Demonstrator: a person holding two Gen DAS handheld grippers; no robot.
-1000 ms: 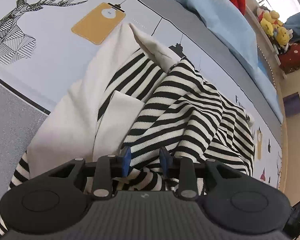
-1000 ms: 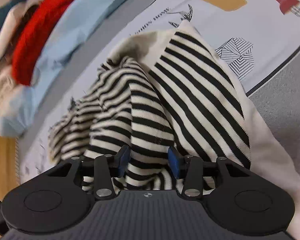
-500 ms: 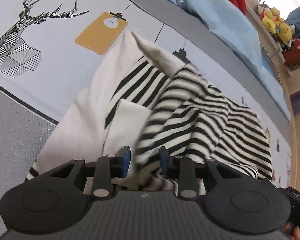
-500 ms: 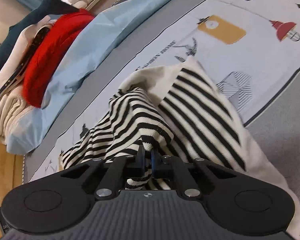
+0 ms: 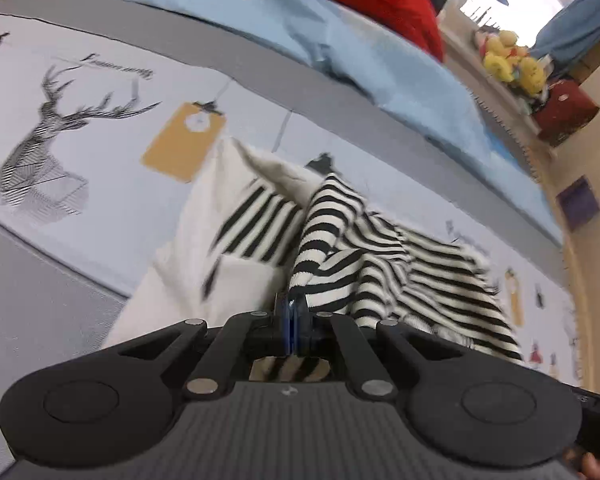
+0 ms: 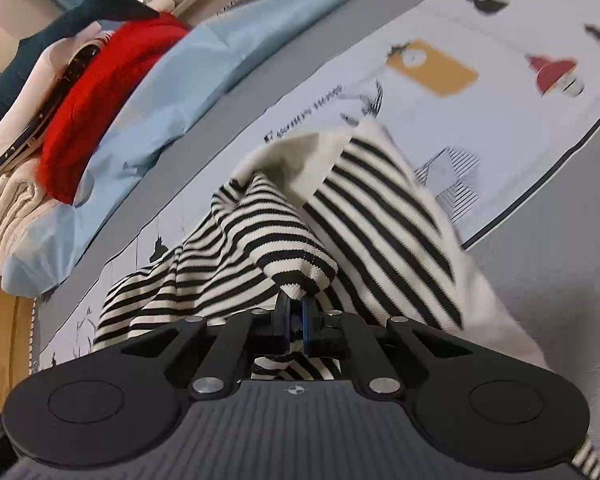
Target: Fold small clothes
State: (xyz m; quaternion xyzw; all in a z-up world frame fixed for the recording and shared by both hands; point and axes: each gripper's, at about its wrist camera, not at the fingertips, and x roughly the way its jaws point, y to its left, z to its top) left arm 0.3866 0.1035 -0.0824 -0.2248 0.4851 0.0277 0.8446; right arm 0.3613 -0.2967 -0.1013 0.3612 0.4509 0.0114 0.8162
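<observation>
1. The black-and-white striped knit garment with cream panels (image 5: 380,256) lies bunched on the pale printed mat with a deer drawing (image 5: 100,152)
2. The left gripper (image 5: 291,312) has its jaws pressed together, pinching a striped fold; blur makes the exact edge hard to tell
3. The right gripper (image 6: 296,312) pinches a raised striped corner likewise
4. Beyond lie a light blue sheet (image 5: 340,52) and a red knit (image 6: 100,92)

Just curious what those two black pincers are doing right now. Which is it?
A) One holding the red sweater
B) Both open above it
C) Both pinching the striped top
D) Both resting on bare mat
C: the left gripper and the right gripper are each shut on a fold of the striped top.
</observation>
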